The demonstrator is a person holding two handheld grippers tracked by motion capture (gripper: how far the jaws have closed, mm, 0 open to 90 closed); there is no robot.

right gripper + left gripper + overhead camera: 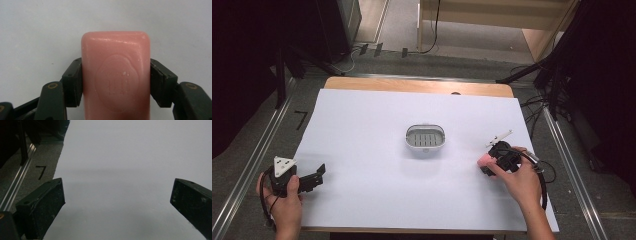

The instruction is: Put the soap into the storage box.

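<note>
Right gripper [116, 82] clamped on pink soap bar [115, 75] at four o'clock from soap dish [425, 138]; left gripper [117, 202] wide open, empty, at eight o'clock.

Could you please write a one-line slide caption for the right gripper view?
Right gripper clamps a pink soap bar above the white table.

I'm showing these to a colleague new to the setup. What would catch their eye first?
Probably the pink soap bar, clamped between the right claw's jaws at the table's right side. Next, the grey oval soap dish alone at the centre of the white sheet. The left claw is open over bare sheet.
</note>
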